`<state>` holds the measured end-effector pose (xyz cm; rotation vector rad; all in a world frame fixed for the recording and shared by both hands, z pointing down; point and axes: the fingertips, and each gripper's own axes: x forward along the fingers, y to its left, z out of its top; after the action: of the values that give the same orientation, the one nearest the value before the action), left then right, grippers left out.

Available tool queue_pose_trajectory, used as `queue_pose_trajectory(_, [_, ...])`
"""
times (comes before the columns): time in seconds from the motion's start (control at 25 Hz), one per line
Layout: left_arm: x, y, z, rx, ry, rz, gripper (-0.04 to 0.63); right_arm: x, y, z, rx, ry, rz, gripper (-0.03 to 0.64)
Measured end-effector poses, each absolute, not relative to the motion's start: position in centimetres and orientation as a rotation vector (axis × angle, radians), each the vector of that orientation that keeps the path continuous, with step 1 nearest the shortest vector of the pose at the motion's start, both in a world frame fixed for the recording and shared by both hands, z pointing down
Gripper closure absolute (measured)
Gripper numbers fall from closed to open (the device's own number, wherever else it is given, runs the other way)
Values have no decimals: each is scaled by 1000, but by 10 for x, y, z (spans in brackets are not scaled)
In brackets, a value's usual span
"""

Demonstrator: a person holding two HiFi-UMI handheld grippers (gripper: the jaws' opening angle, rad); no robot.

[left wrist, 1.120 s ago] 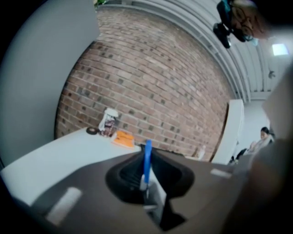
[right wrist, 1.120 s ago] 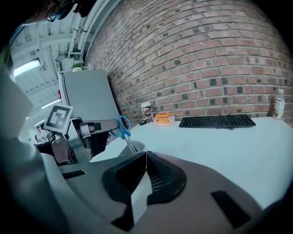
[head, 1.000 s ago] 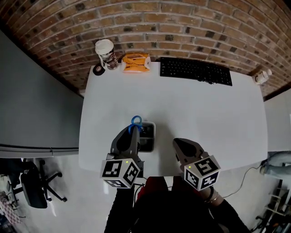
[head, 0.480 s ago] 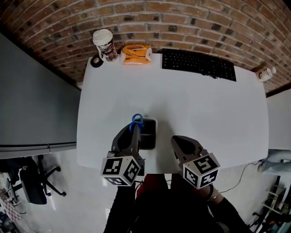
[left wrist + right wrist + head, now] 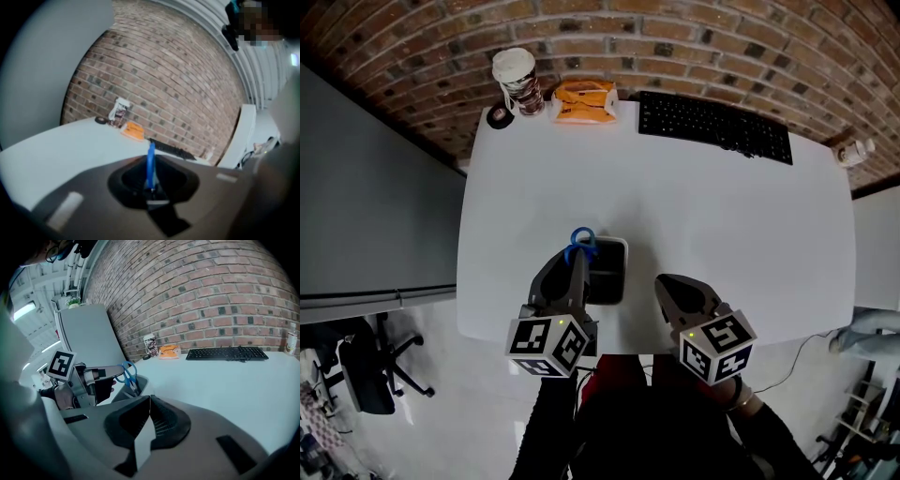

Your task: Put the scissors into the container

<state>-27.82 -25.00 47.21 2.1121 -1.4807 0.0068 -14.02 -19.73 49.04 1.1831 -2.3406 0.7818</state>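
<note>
The left claw [image 5: 577,257] pinches the scissors [image 5: 582,241] by the blue handle, with the blades going down into the container [image 5: 620,272] on the bench [image 5: 703,216]. If it lets go while they lean, they could tip over the rim or knock the container. The right claw [image 5: 667,287] is closed and empty. The blade tips are hidden, so I cannot tell how deep they sit.

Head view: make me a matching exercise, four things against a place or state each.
1. blue-handled scissors
2. black keyboard
3. orange packet
4. right gripper

A. shut, nothing in it
B. far edge, right of the orange packet
C. clamped in the left gripper, at the grey rectangular container
D. between the white paper cup and the keyboard

Pairs: 1-C, 2-B, 3-D, 4-A
</note>
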Motion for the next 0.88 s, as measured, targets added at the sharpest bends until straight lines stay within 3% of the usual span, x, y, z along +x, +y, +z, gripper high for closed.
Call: queue_pose_trajectory(0.88, [-304, -234, 488, 2030, -1596, 109, 463, -144, -188, 493, 1132, -2348, 780, 607])
